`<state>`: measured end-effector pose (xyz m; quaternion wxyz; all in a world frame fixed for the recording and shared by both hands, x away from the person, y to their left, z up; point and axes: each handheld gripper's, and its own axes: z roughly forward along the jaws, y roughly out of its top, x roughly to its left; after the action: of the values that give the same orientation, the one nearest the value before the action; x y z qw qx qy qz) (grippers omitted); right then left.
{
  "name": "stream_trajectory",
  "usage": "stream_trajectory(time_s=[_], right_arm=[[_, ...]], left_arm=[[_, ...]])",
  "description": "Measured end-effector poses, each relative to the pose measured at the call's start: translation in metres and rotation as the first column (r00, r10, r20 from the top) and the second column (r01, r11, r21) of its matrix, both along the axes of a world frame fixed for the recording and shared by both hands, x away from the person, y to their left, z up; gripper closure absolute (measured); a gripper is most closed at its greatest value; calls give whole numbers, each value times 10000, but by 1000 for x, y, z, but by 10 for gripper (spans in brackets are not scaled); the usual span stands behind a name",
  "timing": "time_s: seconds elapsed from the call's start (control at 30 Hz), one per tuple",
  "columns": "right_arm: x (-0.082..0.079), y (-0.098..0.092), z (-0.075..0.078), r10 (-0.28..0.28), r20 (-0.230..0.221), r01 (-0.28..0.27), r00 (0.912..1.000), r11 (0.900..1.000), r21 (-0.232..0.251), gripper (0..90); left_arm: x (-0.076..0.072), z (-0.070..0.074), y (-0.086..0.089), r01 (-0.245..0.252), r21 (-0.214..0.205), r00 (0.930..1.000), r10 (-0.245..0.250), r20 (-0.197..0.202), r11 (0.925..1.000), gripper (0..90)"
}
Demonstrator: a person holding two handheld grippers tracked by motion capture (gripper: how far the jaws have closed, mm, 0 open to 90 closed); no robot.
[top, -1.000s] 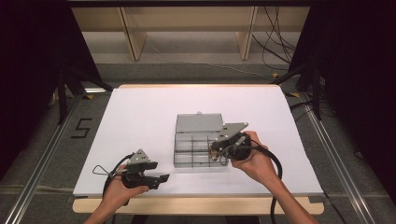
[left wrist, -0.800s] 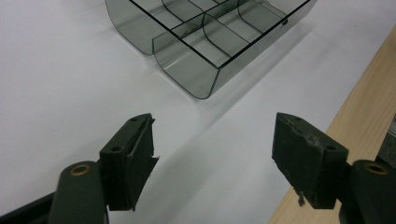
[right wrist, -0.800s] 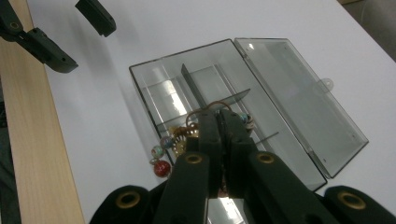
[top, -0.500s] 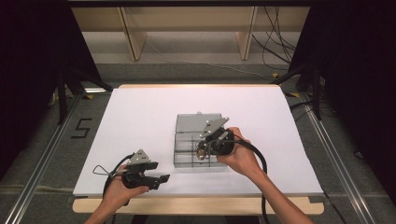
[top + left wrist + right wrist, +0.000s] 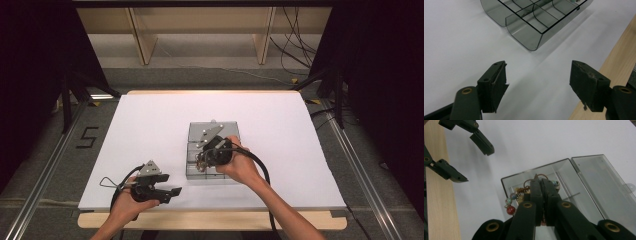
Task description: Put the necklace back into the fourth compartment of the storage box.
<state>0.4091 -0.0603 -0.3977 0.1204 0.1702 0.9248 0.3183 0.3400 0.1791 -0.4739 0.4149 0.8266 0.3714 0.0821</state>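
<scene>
I'm holding the beaded bracelet [image 5: 517, 195] in the right hand-held gripper [image 5: 541, 181], jaws clamped on its cord, over the open clear box [image 5: 584, 182] mid-counter. Looks light, floppy, beads prob slippery; gripping cord is safest. Left hand-held gripper [image 5: 537, 75] is sitting wide open, empty.

High view: fixed overhead, faces forward-down, far, whole table [image 5: 150, 130]. Gripper views: ride each hand-held gripper, close, low over table. All share clear compartment box [image 5: 197, 167] [image 5: 534, 27] [image 5: 574, 180].
</scene>
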Motion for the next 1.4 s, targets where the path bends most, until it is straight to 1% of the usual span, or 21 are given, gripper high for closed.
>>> stream_trajectory(time_s=[0.03, 0.27, 0.33, 0.4, 0.5, 0.53, 0.57, 0.63, 0.67, 0.73, 0.8, 0.83, 0.87, 0.9, 1.0, 1.07, 1.13, 1.2, 1.33, 1.37, 1.4], right_arm=[[2, 5, -2, 103, -26, -103, 9999, 9999, 17, 893], [5, 14, -7, 157, -137, -157, 9998, 9999, -57, 893], [6, 16, -11, 184, -207, -185, 9996, 9998, -43, 893], [8, 18, -16, 361, -284, -366, 9989, 9992, -146, 893], [10, 19, -18, 367, -256, -371, 9990, 9992, -150, 893], [9, 20, -20, 154, -376, -159, 9992, 9998, -128, 893], [9, 20, -21, 138, -415, -145, 9990, 9997, -173, 893], [11, 21, -23, 298, -299, -303, 9991, 9994, -152, 893], [11, 22, -25, 297, -278, -301, 9992, 9995, -136, 892], [11, 21, -25, 357, -405, -365, 9985, 9992, -189, 892], [12, 21, -29, 405, -351, -412, 9986, 9989, -205, 892], [11, 21, -29, 280, -270, -287, 9992, 9993, -254, 891], [11, 22, -31, 305, -498, -314, 9983, 9994, -173, 891], [11, 21, -32, 280, -465, -290, 9985, 9993, -219, 890], [12, 20, -37, 267, -588, -279, 9979, 9994, -196, 888], [12, 19, -38, 210, -524, -223, 9984, 9994, -248, 888], [13, 19, -40, 225, -642, -240, 9977, 9995, -219, 888], [13, 19, -42, 53, -650, -68, 9979, 9997, -226, 887], [15, 19, -43, 58, -579, -75, 9983, 9996, -288, 887], [17, 20, -44, 175, -613, -188, 9980, 9996, -207, 885], [17, 20, -45, 132, -645, -145, 9978, 9997, -197, 885]], left_arm=[[0, 0, 0, 11, -25, 10000, -11, 9, 10000, 294], [1, -1, 0, 60, -88, 10000, -60, 35, 9999, 294], [0, -1, 0, -74, -143, 9999, 72, -102, 9999, 294], [1, -1, 1, -45, 15, 10000, 45, -61, 10000, 294], [1, -1, 0, 31, -60, 10000, -31, 46, 10000, 294], [1, -1, 0, 36, -76, 10000, -36, 40, 10000, 294], [1, -1, 0, 62, -64, 10000, -62, 20, 10000, 294], [1, -1, 1, 105, 47, 9999, -105, -1, 9999, 294], [0, -1, 0, -24, -48, 9999, 23, -99, 10000, 294], [0, -1, 0, -6, -52, 9999, 5, -110, 10000, 294], [0, -2, 0, -70, -154, 9999, 68, -119, 9999, 294], [0, -2, 0, -62, -134, 9999, 61, -99, 9999, 294], [0, -1, 1, -23, 3, 10000, 23, -64, 10000, 294], [1, -1, 1, -77, 50, 9999, 78, -71, 10000, 294], [0, -2, 0, -93, -67, 9999, 92, -127, 9999, 294], [1, -2, 0, 20, -44, 10000, -20, -67, 10000, 293], [0, -2, 0, -48, -34, 9999, 47, -135, 10000, 294], [0, -3, -1, -39, -92, 10000, 38, -25, 10000, 294], [0, -3, -2, -78, -157, 10000, 77, -32, 9998, 294], [1, -3, 0, 51, 64, 10000, -51, -33, 10000, 294], [1, -3, 0, 51, 64, 10000, -51, -33, 10000, 295]])
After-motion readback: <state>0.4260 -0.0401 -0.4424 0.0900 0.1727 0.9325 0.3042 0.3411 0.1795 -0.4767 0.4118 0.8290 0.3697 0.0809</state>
